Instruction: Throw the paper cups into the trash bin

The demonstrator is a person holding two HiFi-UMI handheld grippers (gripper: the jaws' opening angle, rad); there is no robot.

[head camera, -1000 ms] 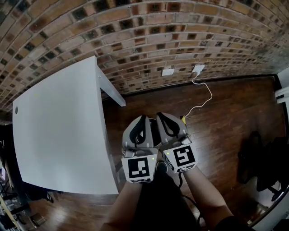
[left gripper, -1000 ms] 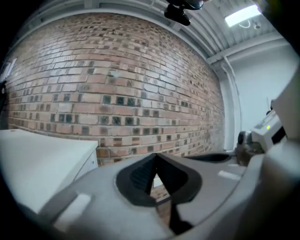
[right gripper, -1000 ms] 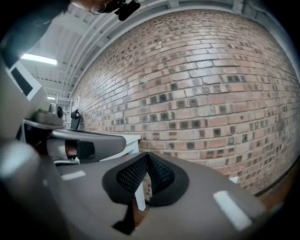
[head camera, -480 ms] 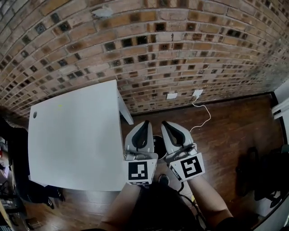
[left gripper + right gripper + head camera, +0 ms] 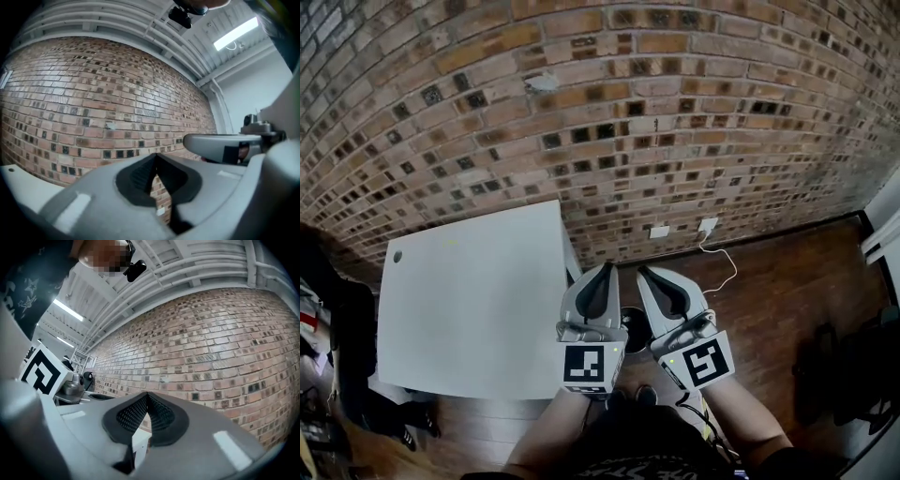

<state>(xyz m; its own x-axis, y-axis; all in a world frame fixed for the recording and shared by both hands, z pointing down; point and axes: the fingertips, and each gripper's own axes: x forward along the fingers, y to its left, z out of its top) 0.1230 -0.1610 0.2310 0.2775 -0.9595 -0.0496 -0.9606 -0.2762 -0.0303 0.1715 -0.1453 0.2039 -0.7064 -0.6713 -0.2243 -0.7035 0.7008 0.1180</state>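
No paper cup shows in any view. In the head view my left gripper and right gripper are held side by side, level, facing the brick wall. Both are shut with nothing between the pads. The left gripper view shows its fingertips meeting against the bricks, with the right gripper's body beside them. The right gripper's tips also meet, and the left gripper's marker cube sits at that view's left. A dark round thing, possibly the bin, stands on the floor between the grippers, mostly hidden.
A white table stands to the left against the wall, its near corner close to my left gripper. A white cable runs from a wall socket across the wooden floor. Dark objects lie at the right edge.
Both grippers have risen together, still shut and side by side. The head view has tilted up: more wall shows, and the table and floor have slid lower in the picture.
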